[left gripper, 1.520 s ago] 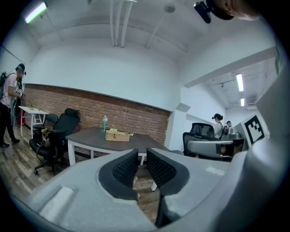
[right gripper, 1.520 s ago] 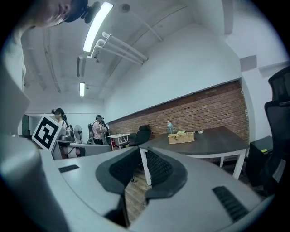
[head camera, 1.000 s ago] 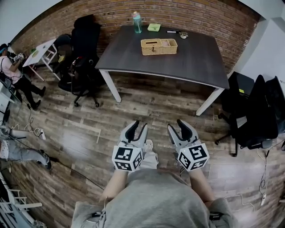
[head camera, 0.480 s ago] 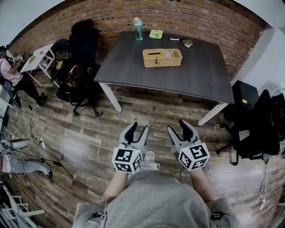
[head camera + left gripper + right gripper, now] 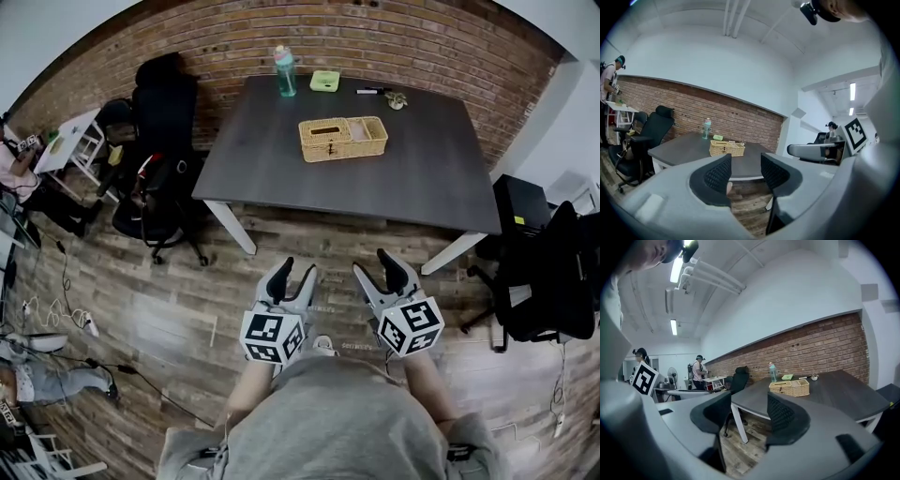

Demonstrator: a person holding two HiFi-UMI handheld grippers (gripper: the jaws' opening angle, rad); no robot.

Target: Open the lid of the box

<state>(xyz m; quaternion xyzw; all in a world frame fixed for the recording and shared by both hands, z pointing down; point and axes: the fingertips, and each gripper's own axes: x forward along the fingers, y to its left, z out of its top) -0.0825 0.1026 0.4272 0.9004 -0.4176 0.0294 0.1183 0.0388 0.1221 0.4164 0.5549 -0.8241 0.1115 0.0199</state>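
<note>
Item, left: left gripper [image 5: 294, 270], jaws apart, having just been opening, nothing between them; it is held low over the wood floor [image 5: 169, 300], pointing toward the far table. Item, centre far: dark table [image 5: 394, 187] against the brick wall [image 5: 422, 47], carrying a bottle [image 5: 284, 72] and a green container [image 5: 325, 81] at its far edge. The woven box [image 5: 343, 138] sits mid-table, well apart from both tools. Its long axis runs left to right, roughly parallel to the wall, with a broad side facing the person. Its lid [image 5: 325, 129] is down and covers the left half. Item, right: right gripper [image 5: 373, 265], jaws likewise apart after just opening, empty. Judgement: the box lies straight ahead and far, between the two tools' lines, neither clearly nearer; the lidded half favours the left gripper.
</note>
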